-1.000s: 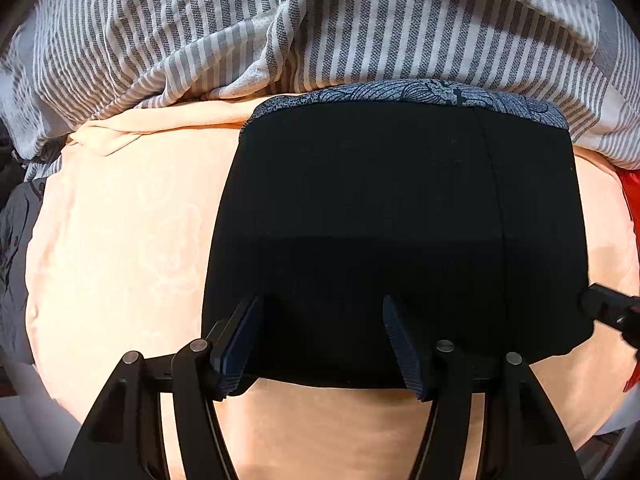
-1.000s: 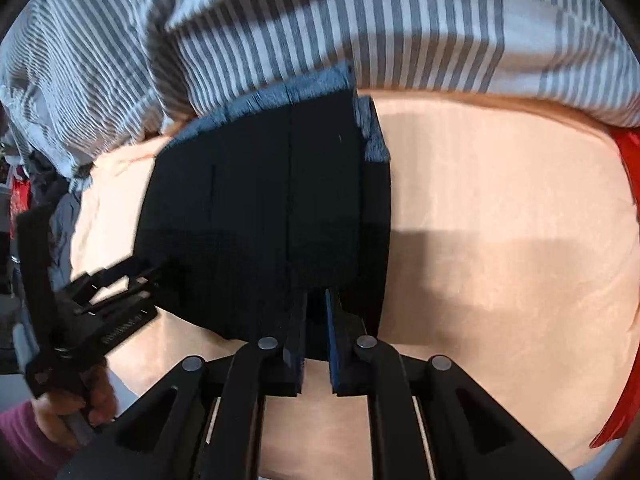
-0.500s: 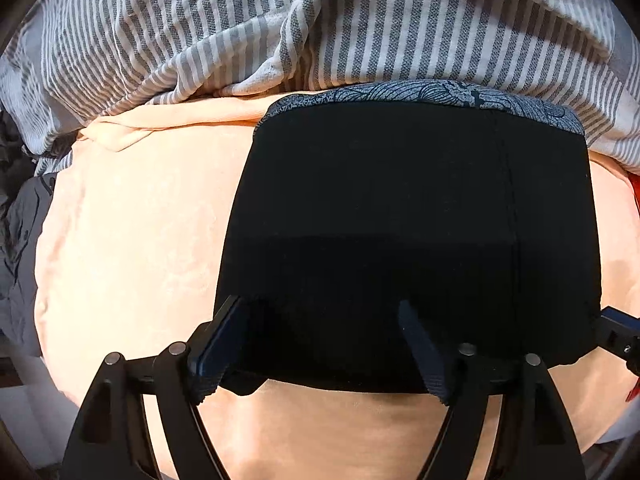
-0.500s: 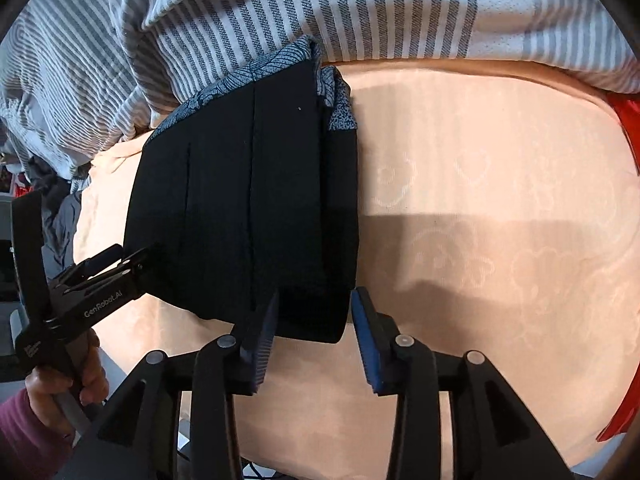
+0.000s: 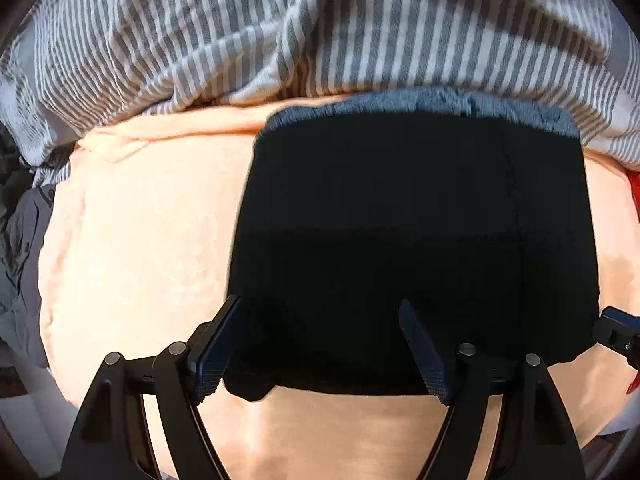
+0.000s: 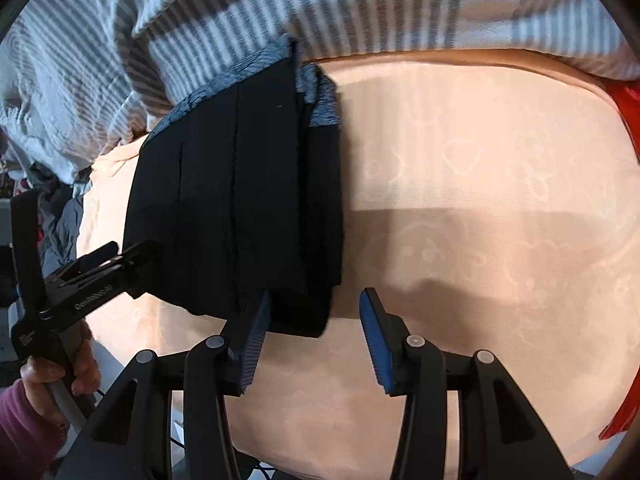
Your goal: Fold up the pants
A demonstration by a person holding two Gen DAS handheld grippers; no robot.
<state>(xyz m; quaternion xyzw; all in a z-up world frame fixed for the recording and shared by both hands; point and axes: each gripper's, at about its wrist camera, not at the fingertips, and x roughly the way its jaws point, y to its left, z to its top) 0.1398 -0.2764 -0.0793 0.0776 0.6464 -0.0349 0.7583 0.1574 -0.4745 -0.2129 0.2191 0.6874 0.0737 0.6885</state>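
One pair of black pants (image 5: 412, 240), folded into a compact stack, lies on the peach bedsheet (image 6: 480, 220) below a striped duvet (image 5: 280, 32). Left gripper (image 5: 320, 344) jaws stand open; right gripper (image 6: 316, 320) jaws have just been opening, free of the cloth.

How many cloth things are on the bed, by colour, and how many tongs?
Black cloth: 1, the folded pants
Peach cloth: 1, the bed cover
Grey-striped cloth: 1, the blanket
Dark grey cloth: 1, the garment at the bed's edge
Red cloth: 1, a piece at the side
Tongs: 2, left tongs and right tongs
Total: 7
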